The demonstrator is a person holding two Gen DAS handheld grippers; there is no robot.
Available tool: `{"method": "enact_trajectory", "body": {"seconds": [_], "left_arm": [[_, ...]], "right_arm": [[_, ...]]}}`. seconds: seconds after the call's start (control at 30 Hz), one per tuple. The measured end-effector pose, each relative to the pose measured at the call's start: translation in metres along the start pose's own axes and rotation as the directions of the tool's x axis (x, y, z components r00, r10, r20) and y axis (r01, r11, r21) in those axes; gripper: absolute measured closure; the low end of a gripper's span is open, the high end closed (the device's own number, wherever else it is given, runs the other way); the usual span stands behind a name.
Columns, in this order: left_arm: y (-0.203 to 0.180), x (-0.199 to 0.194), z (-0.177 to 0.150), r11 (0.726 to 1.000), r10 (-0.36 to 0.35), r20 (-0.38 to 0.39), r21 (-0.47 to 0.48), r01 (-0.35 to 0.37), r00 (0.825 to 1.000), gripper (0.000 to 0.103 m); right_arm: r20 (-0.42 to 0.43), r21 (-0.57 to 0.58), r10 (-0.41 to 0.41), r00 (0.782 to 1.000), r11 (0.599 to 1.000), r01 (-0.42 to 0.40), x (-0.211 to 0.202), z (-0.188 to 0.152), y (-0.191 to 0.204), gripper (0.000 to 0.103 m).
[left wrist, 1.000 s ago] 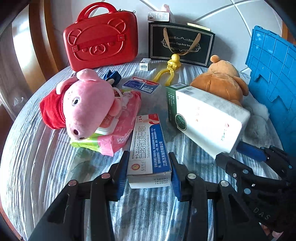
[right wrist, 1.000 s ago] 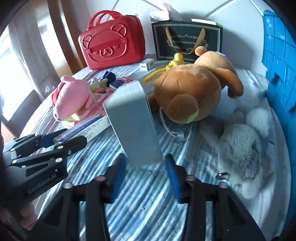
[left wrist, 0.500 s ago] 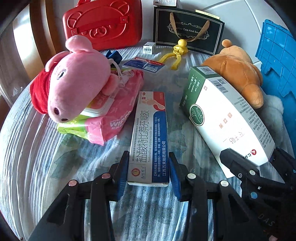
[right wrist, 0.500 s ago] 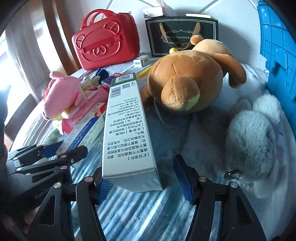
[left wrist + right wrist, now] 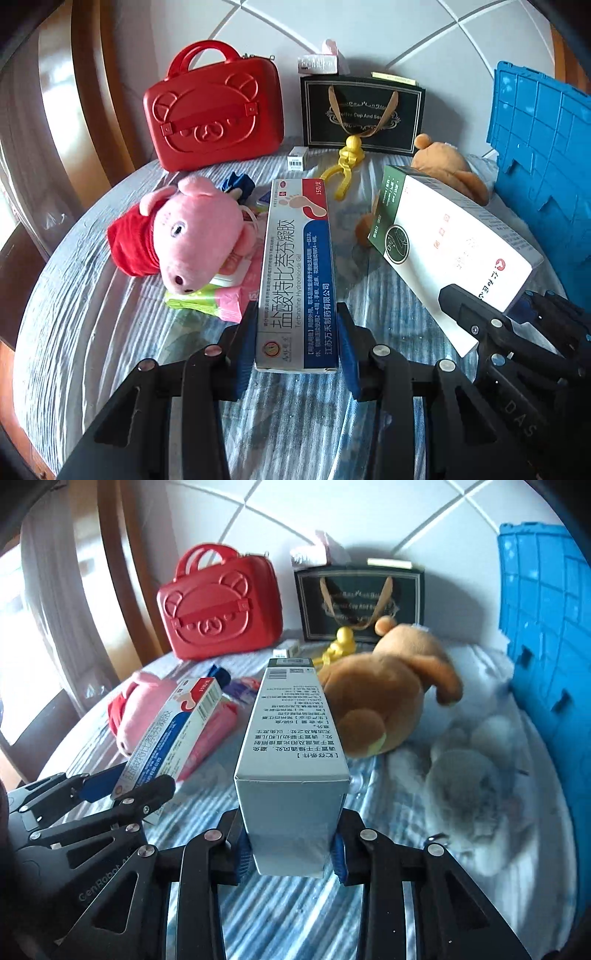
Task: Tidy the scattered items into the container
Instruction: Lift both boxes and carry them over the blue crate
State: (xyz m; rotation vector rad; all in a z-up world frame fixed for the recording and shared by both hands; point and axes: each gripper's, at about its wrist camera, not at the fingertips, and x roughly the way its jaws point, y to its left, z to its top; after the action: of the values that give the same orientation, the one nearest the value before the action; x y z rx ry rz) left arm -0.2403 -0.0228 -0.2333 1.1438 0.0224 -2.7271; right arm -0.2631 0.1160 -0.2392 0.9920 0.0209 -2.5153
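My left gripper (image 5: 296,326) is shut on the near end of a long red, white and blue ointment box (image 5: 297,258), which is held off the table and points away from me. My right gripper (image 5: 290,843) has its jaws closing on a white and green carton (image 5: 291,738), and the blue pads press on its two sides at the near end. That carton (image 5: 443,251) hangs tilted above the cloth to the right of the ointment box (image 5: 173,731). The blue crate (image 5: 546,646) stands at the right edge.
On the striped cloth lie a pink pig plush (image 5: 192,232) on a pink wipes pack (image 5: 229,299), a brown bear (image 5: 384,694) and a grey plush (image 5: 476,786). A red case (image 5: 218,114), a black gift bag (image 5: 362,114) and a yellow toy (image 5: 347,162) stand at the back.
The right jaws have gone from wide apart to pressed on the white carton. Both boxes have risen off the cloth, and the ointment box now tips upward.
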Motion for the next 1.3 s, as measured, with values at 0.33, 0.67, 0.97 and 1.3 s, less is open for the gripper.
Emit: {"method": "enact_trajectory", "body": {"seconds": [0.33, 0.67, 0.97, 1.3], "left_arm": [[0.004, -0.086, 0.021, 0.998, -0.061, 0.122, 0.036, 0.057, 0.991, 0.064], [-0.016, -0.187, 0.043, 0.986, -0.161, 0.259, 0.082, 0.144, 0.952, 0.064], [-0.106, -0.29, 0.065, 0.943, -0.325, 0.37, 0.195, 0.269, 0.87, 0.064], [-0.294, -0.328, 0.068, 0.895, -0.43, 0.324, 0.279, 0.349, 0.843, 0.064]], "right_arm": [[0.126, 0.002, -0.081, 0.989, 0.997, 0.082, -0.092, 0.016, 0.029, 0.07], [0.284, 0.007, -0.178, 0.942, 0.983, 0.184, -0.215, 0.04, 0.04, 0.07], [0.41, 0.11, -0.364, 0.837, 0.93, 0.351, -0.351, 0.051, -0.025, 0.07], [0.329, 0.169, -0.475, 0.816, 0.88, 0.444, -0.426, 0.028, -0.191, 0.07]]}}
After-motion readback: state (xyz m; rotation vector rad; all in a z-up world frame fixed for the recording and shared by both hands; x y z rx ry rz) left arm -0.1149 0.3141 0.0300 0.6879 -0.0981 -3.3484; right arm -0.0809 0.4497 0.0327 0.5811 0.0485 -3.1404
